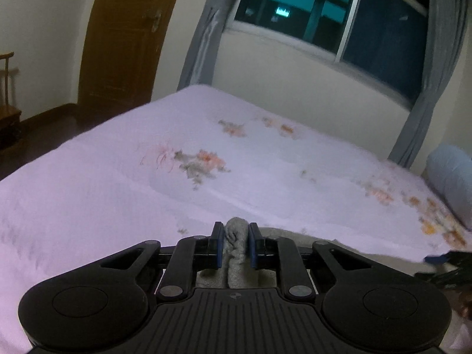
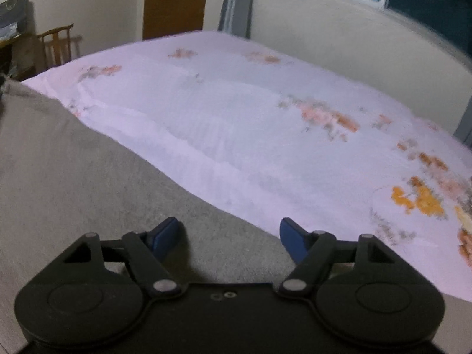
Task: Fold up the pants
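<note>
The pants are grey knit fabric. In the left wrist view my left gripper is shut on a bunched fold of the pants, which sticks up between the blue pads. In the right wrist view the pants lie spread flat across the left and lower part of the bed. My right gripper is open over the pants' right edge, its blue pads wide apart, holding nothing. The right gripper also shows at the right edge of the left wrist view.
The bed has a pale pink sheet with orange flower prints. A blue pillow lies at the right. Behind are a wooden door, grey curtains, a dark window and a wooden chair.
</note>
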`<state>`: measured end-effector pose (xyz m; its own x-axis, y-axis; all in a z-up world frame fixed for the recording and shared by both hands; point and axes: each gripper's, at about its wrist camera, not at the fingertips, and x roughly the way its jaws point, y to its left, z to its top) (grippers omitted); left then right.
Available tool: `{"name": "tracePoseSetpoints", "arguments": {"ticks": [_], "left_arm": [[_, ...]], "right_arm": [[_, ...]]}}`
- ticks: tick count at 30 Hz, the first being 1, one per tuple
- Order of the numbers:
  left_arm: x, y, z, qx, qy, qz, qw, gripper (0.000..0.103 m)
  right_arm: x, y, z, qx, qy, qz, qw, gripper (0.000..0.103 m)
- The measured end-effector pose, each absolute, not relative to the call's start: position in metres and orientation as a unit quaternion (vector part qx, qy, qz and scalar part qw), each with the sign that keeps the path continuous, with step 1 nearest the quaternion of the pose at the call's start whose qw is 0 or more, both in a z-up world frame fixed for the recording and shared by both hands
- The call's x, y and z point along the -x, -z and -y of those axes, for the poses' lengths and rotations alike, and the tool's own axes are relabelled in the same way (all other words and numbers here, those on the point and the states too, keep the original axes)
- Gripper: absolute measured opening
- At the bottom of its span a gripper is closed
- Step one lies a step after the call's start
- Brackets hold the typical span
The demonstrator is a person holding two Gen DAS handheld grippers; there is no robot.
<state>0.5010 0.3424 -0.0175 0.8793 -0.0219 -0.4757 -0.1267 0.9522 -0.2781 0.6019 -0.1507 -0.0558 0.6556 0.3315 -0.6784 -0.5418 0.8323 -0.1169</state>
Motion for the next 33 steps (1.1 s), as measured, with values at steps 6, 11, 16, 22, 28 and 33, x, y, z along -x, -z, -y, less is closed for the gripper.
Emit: {"name": "tracePoseSetpoints", "arguments": {"ticks": [6,11,16,22,28,33], "left_arm": [[-0.488,0.011,-0.347,0.161,-0.020,-0.244,0.956,0.016],[-0.480,0.007,-0.350,0.177,-0.014,-0.238,0.955,0.016],[-0.459,-0.004,-0.358,0.192,-0.003,-0.225,0.955,0.016],[-0.406,-0.017,-0.372,0.208,0.036,-0.205,0.956,0.016],[-0.332,-0.008,-0.383,0.211,0.074,-0.214,0.951,0.016],[-0.271,0.026,-0.384,0.205,0.061,-0.265,0.940,0.028]], "right_arm": [[-0.597,0.052,0.153,0.173,-0.267,-0.342,0.884,0.001],[-0.572,0.033,0.161,0.173,-0.269,-0.319,0.892,0.000],[-0.532,-0.005,0.170,0.180,-0.263,-0.286,0.904,0.000],[-0.438,-0.051,0.179,0.211,-0.256,-0.248,0.910,0.000],[-0.327,-0.051,0.171,0.246,-0.255,-0.247,0.902,0.000],[-0.265,-0.008,0.164,0.238,-0.243,-0.284,0.896,0.000]]}}
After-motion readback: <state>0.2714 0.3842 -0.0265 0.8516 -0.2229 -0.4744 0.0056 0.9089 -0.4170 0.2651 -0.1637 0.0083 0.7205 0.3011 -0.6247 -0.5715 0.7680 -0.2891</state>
